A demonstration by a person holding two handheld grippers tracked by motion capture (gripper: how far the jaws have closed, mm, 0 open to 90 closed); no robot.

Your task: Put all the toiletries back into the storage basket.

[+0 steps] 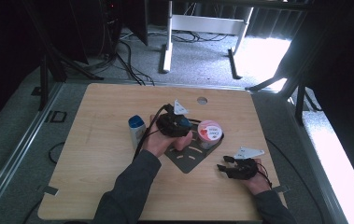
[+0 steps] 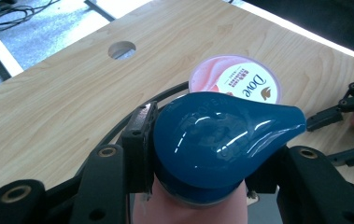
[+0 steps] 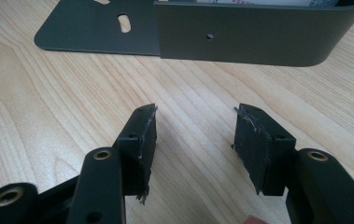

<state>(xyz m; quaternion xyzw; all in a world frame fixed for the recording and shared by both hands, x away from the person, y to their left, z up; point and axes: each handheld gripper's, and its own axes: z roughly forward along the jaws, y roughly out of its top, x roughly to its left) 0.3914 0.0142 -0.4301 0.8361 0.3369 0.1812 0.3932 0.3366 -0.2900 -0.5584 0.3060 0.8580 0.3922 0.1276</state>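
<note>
Here, the left gripper (image 2: 198, 154) clamps a blue-capped bottle (image 2: 221, 140) beside the Dove tub (image 2: 235, 81); the right gripper (image 3: 194, 140) rests agape, empty.

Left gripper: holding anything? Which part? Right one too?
The left gripper is shut on the pink bottle, its jaws clamping just under the blue pump cap. The right gripper is open and holds nothing, above the table.

The pink lid of the round tub (image 2: 234, 80) carries the brand name "Dove" in dark letters, with a small bird logo beside it. Above the name there are lines of smaller print, too small to read. The blue cap (image 2: 221, 140) has raised letters, not legible.
</note>
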